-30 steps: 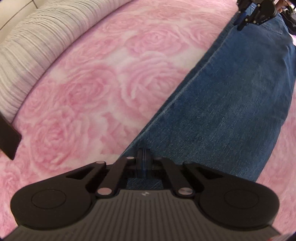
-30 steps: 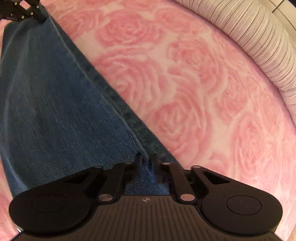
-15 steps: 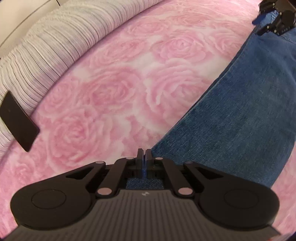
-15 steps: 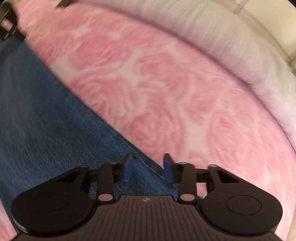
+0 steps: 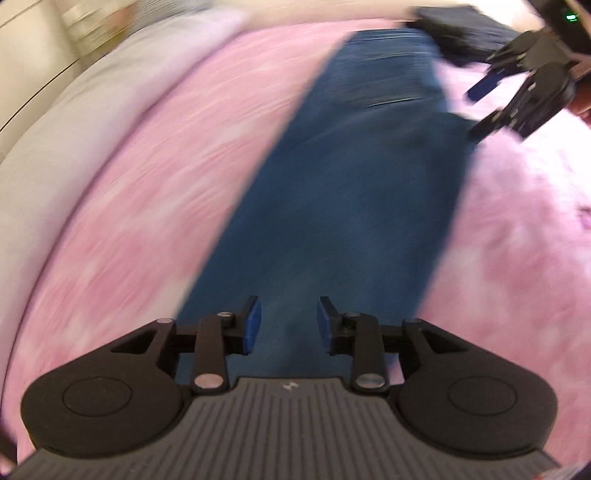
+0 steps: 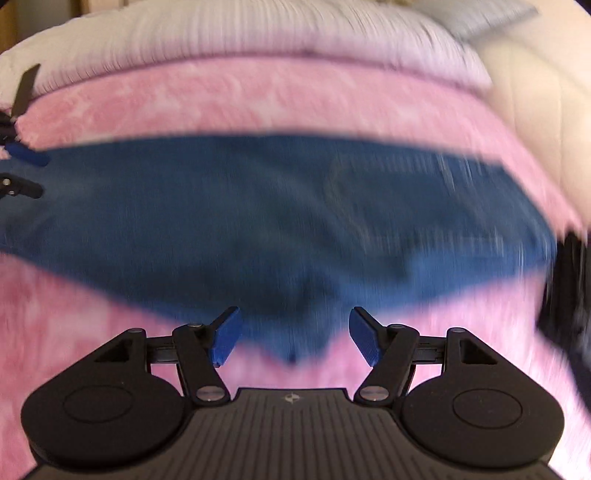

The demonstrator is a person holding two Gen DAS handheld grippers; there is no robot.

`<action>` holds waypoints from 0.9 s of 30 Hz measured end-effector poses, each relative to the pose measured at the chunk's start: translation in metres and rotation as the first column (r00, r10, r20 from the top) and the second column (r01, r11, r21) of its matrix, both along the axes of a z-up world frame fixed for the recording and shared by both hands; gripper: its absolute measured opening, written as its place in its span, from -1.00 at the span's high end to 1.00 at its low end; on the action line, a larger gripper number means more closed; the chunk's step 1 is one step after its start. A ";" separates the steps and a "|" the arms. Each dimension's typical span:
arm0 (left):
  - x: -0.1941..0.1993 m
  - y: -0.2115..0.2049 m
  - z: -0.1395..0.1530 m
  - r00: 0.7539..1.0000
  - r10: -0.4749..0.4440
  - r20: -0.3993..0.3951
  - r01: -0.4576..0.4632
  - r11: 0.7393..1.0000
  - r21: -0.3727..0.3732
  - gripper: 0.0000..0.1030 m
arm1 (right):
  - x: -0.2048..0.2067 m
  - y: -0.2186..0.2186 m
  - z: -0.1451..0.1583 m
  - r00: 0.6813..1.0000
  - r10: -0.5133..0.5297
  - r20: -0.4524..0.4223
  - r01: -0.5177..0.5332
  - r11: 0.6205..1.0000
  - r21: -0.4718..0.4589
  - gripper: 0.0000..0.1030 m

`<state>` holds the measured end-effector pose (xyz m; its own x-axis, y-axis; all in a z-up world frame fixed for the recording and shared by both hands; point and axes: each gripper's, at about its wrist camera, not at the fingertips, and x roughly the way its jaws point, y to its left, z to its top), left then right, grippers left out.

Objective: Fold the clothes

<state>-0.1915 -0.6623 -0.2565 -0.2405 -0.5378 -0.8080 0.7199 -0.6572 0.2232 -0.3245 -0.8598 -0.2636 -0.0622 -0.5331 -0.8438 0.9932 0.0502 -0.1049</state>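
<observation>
**Both hand-held grippers spread apart over jeans laid flat on the bed**

While both views are smeared by motion blur, the nearest things read clearly enough. Closest to the left wrist camera, the left hand-held gripper (image 5: 289,320) has its blue-padded fingers (image 5: 253,320) spread apart with nothing between them, and the near end of the jeans (image 5: 343,206) shows through the gap. From there the blue denim runs away from the camera as a long flat band on the pink bedspread (image 5: 140,206), widening toward its far end. Beyond that end lies a dark item (image 5: 461,33), too blurred to identify. A pale grey ribbed cover (image 5: 74,122) borders the bedspread along the left. At the upper right, the right hand-held gripper (image 5: 480,107) hovers near the jeans' far right edge, its fingers parted.

Nearest the right wrist camera, the right hand-held gripper (image 6: 294,338) is likewise spread wide and empty, with a pointed bit of denim edge lying just ahead between its pads. The jeans (image 6: 258,221) stretch sideways across this view, flat on the pink bedspread (image 6: 221,99). What may be a back pocket shows toward the right, though blur makes that uncertain. At the far left edge the left hand-held gripper (image 6: 22,173) appears beside the denim's end. Behind the bedspread sits the ribbed cover (image 6: 240,33).
</observation>
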 end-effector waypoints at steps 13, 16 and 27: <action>-0.151 -0.013 -0.046 0.938 -0.326 0.120 0.330 0.944 -0.012 0.24 | -0.040 0.033 -0.013 0.968 -0.197 0.153 0.220 0.964 -0.151 -0.10; -0.152 -0.024 -0.043 0.953 -0.294 0.077 0.293 0.956 0.019 0.58 | -0.043 0.041 -0.013 0.955 -0.224 0.192 0.252 0.958 -0.136 -0.14; -0.129 -0.044 -0.027 0.965 -0.222 -0.139 0.242 0.960 0.143 0.76 | -0.020 0.016 -0.033 0.954 -0.246 0.173 0.275 0.945 -0.175 -0.43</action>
<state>-0.3201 -0.7064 -0.2831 -0.4442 -0.3240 -0.8353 0.5587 -0.8290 0.0245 -0.3445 -0.8434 -0.2964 -0.1044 -0.6694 -0.7356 0.9737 -0.2193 0.0614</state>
